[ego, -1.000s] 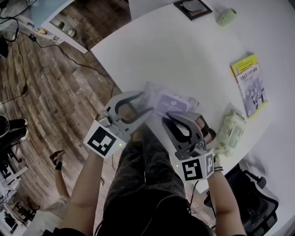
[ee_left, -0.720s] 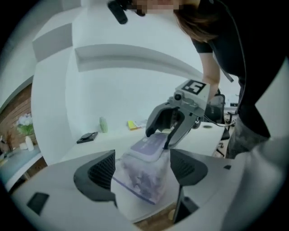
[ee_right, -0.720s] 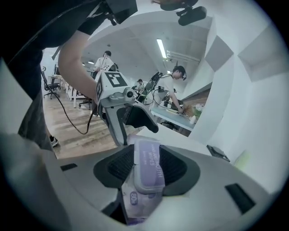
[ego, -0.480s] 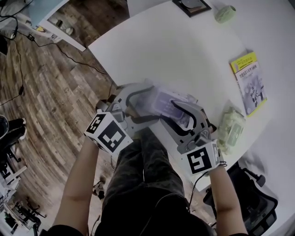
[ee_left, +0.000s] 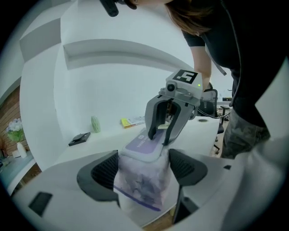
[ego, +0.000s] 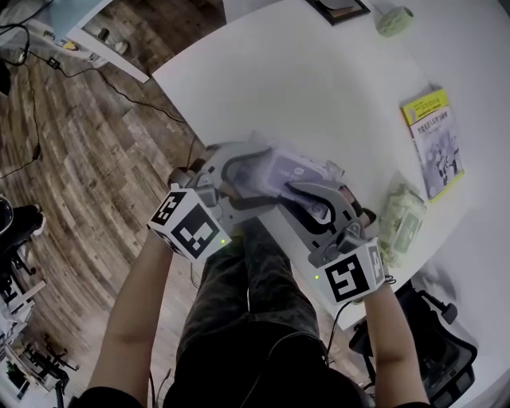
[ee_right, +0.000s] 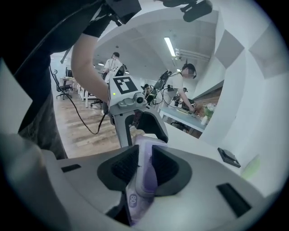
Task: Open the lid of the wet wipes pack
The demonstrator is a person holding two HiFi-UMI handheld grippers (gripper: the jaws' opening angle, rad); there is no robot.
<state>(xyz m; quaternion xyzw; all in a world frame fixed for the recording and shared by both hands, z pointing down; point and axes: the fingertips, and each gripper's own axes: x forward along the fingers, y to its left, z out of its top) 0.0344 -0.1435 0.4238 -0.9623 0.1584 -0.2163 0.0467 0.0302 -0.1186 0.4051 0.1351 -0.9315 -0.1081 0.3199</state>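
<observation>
A purple-lidded wet wipes pack [ego: 296, 170] lies at the white table's near edge [ego: 183, 111], between both grippers. My left gripper [ego: 271, 175] comes from the left, and its wide jaws straddle the pack's soft end [ee_left: 142, 180]. The pads flank the pack's sides without visibly squeezing them. My right gripper [ego: 312, 188] comes from the near right. Its jaws are closing, and in the right gripper view the pads [ee_right: 135, 164] pinch the purple lid's edge [ee_right: 146, 178]. The left gripper view shows the right gripper [ee_left: 158, 137] standing over the lid [ee_left: 143, 146].
A yellow booklet [ego: 432, 143] and a green wipes pack [ego: 401, 223] lie to the right. A pale green roll [ego: 394, 20] and a dark framed thing [ego: 339, 9] sit at the far side. Wooden floor [ego: 72, 159] with cables drops off on the left. An office chair [ego: 434, 343] stands near right.
My left gripper has moved in from the left, and its jaws have spread wide around the pack's end. The right gripper's jaws have settled on the lid's edge.
</observation>
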